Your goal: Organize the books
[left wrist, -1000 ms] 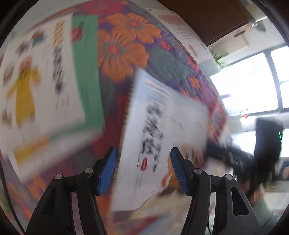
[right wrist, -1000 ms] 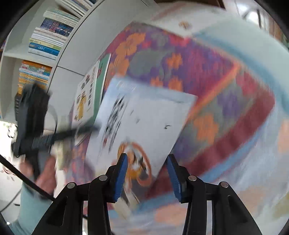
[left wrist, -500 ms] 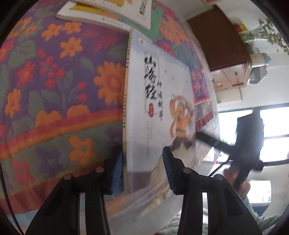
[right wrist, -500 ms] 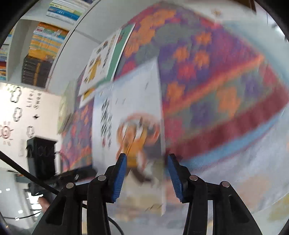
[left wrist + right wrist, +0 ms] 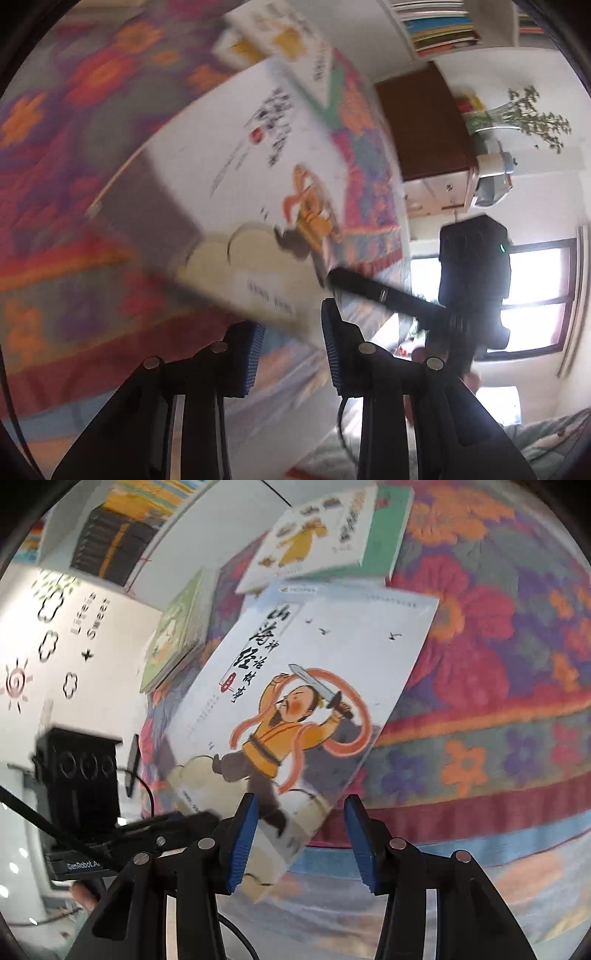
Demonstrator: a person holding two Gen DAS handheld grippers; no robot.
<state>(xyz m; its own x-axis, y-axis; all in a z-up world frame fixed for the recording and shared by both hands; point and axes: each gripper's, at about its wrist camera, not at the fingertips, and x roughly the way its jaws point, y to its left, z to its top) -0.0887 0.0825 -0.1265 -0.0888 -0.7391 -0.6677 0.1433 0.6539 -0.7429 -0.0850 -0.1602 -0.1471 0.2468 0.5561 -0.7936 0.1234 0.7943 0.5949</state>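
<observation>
The right tongs point(image 5: 299, 834) are open, with the near corner of the white picture book point(image 5: 314, 686) between them, not pinched. The left tongs point(image 5: 290, 347) have just been closing; the book's near edge sits just in front, ungripped. The book lies on a flowery cloth point(image 5: 498, 686). Farther back lies a green-edged book point(image 5: 332, 535).

My right gripper point(image 5: 299, 830) has black arms, ribbed blue pads point(image 5: 242, 843) and silver screws; the left gripper point(image 5: 166, 825) reads "GenRobot.AI".
</observation>
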